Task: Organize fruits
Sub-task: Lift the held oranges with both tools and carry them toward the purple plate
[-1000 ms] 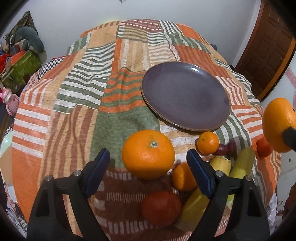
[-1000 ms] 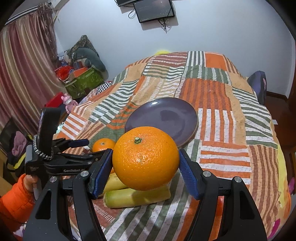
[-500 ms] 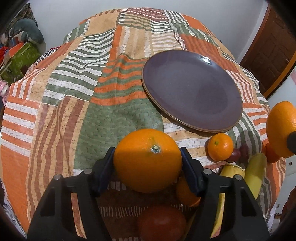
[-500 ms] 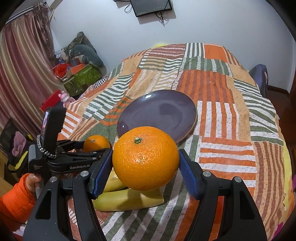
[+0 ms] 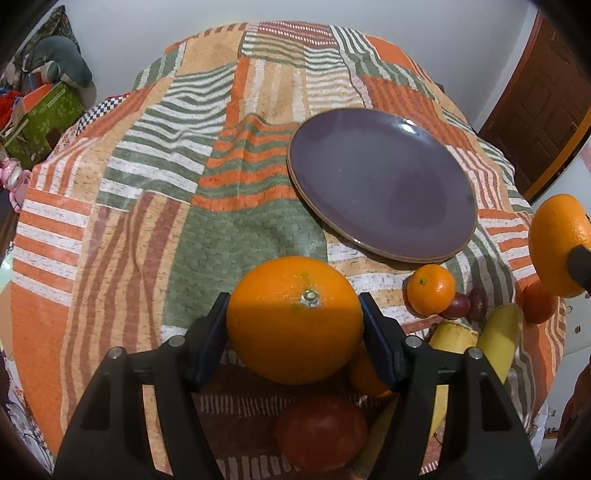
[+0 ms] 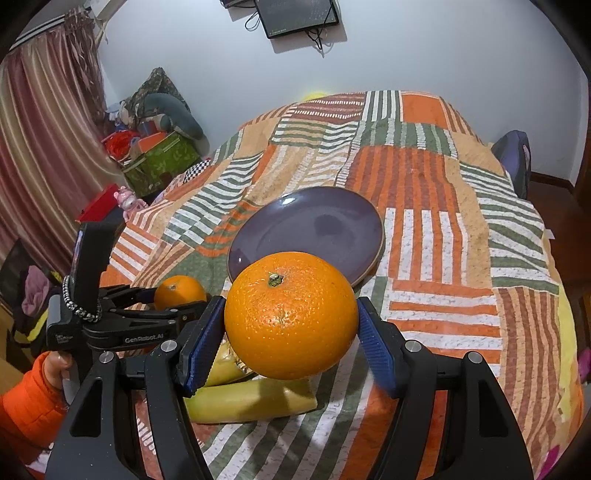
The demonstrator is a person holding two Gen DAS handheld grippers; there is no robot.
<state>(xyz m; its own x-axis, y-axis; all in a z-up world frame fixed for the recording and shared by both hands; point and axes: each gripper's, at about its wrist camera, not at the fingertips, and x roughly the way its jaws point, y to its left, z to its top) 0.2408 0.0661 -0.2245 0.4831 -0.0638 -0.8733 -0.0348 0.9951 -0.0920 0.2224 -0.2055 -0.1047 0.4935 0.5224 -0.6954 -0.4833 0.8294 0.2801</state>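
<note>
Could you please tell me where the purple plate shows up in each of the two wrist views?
Left wrist: plate upper right of centre, beyond the held orange.
Right wrist: plate at centre, just behind the held orange.
Shared landmark: the green box at left.

White lettering reading "GenRobot.AI" runs along the side of the black body of the left gripper (image 6: 177,295), seen in the right wrist view. A smaller white mark sits on the same body nearer the handle, too small to read. The wall screen (image 6: 297,14) shows faint lines, illegible.
</note>
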